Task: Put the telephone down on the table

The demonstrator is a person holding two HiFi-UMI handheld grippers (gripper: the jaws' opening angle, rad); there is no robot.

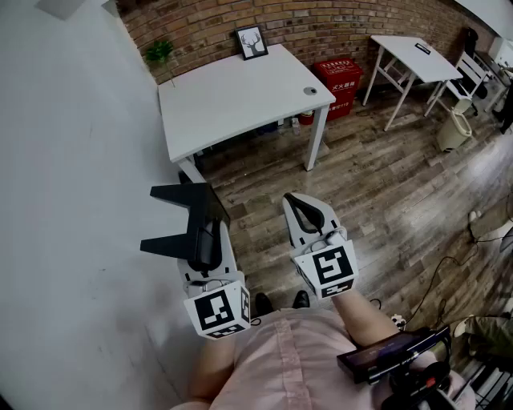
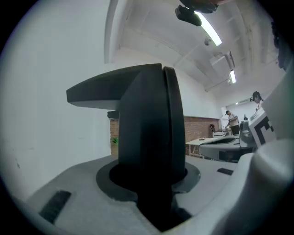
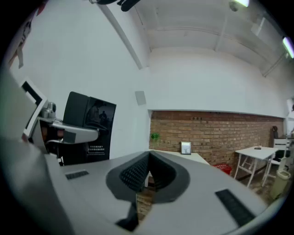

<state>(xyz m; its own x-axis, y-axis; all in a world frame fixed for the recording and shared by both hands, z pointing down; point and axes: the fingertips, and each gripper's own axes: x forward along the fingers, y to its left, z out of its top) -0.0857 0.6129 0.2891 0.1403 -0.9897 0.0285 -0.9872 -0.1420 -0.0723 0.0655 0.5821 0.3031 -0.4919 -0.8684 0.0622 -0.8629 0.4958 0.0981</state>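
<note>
Close to the person's body, the left tongs (image 1: 207,231) were clamped on the black telephone (image 1: 188,194). Its handle sat between the jaws and its two ends jutted out toward the left of the head view. From the left gripper view, the telephone (image 2: 149,128) filled the gap between the jaws and stood upright in them. Just beside them, the right tongs (image 1: 307,210) were pressed together with nothing between them, as the right gripper view also showed.

Both tongs hung over the wooden floor (image 1: 385,192), well apart from the white tabletop (image 1: 232,96) ahead. That tabletop carried a picture frame (image 1: 252,42) at its far edge and a small round fitting (image 1: 310,90) near its right corner, with a brick wall (image 1: 337,24) behind it.

By my reading, the step in hand was the carry: the telephone was held but not yet over the tabletop. The next move probably called for bringing the left tongs forward over a bare part of the tabletop, lowering until the telephone rested there, and only then parting the jaws.
</note>
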